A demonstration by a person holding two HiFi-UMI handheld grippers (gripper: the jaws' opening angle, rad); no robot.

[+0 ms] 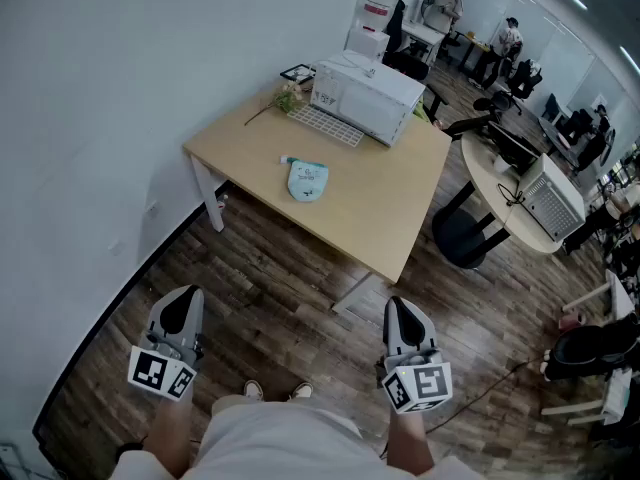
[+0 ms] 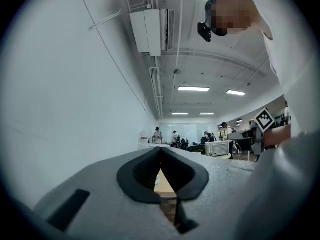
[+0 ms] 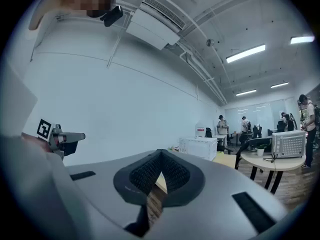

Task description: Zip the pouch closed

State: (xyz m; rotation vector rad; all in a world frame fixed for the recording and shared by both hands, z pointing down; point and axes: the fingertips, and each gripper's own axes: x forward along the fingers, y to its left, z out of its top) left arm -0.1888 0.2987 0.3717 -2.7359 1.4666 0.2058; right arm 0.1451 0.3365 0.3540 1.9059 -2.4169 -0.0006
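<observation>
A pale blue pouch lies flat near the middle of a light wooden table, well ahead of me. My left gripper hangs at the lower left over the floor, far short of the table, shut with nothing in it. My right gripper hangs at the lower right, also shut and empty. In the left gripper view the gripper has its jaws meeting at the tips, with the table edge seen through the gap. The right gripper view shows the other gripper the same way.
A white box-like machine, a keyboard and a small plant sit at the table's far end. A white wall runs along the left. A round desk with equipment stands to the right. People work at the room's far end.
</observation>
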